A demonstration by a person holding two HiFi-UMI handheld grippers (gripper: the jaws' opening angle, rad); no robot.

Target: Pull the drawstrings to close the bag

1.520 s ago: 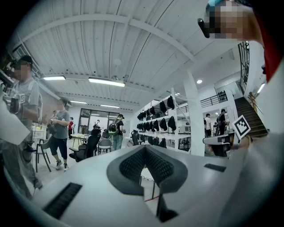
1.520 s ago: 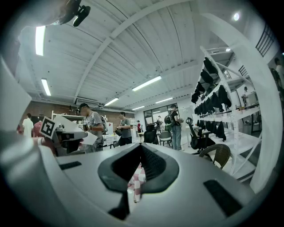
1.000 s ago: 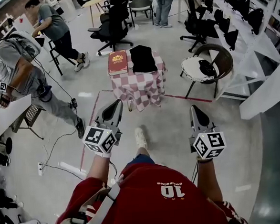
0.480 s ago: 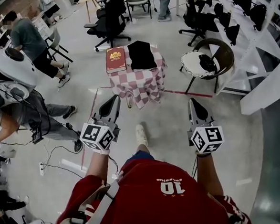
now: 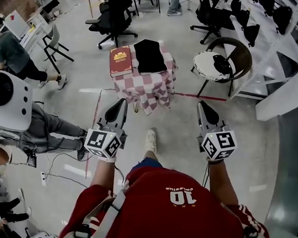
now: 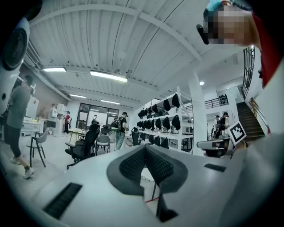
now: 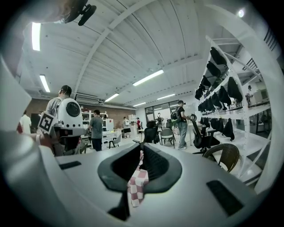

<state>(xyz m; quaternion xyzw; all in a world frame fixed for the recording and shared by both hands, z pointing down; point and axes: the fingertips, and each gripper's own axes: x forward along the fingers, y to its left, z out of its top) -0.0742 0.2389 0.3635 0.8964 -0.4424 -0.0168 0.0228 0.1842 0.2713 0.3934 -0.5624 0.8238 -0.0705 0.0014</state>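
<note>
A black drawstring bag [image 5: 149, 56] lies flat on a small table with a red-and-white checked cloth [image 5: 146, 89], beside a red book [image 5: 120, 61]. The table stands a step or more ahead of me on the floor. My left gripper [image 5: 120, 103] is held level and points at the table's left front, shut and empty. My right gripper [image 5: 202, 106] points past the table's right side, jaws together with nothing between them. In the left gripper view the left gripper [image 6: 145, 147] shows its pads meeting. The right gripper [image 7: 142, 146] frames a strip of checked cloth [image 7: 137, 186] below its tips.
A person in grey with a white round pack [image 5: 5, 100] stands close on my left. A wicker chair with a white cushion [image 5: 221, 65] is right of the table, and office chairs [image 5: 114, 16] stand behind it. White shelving [image 5: 281, 45] lines the right. A red tape line [image 5: 198, 97] crosses the floor.
Both grippers have moved forward towards the table, which now sits nearer in the head view. The person on the left has come closer. Both jaws stayed shut.
</note>
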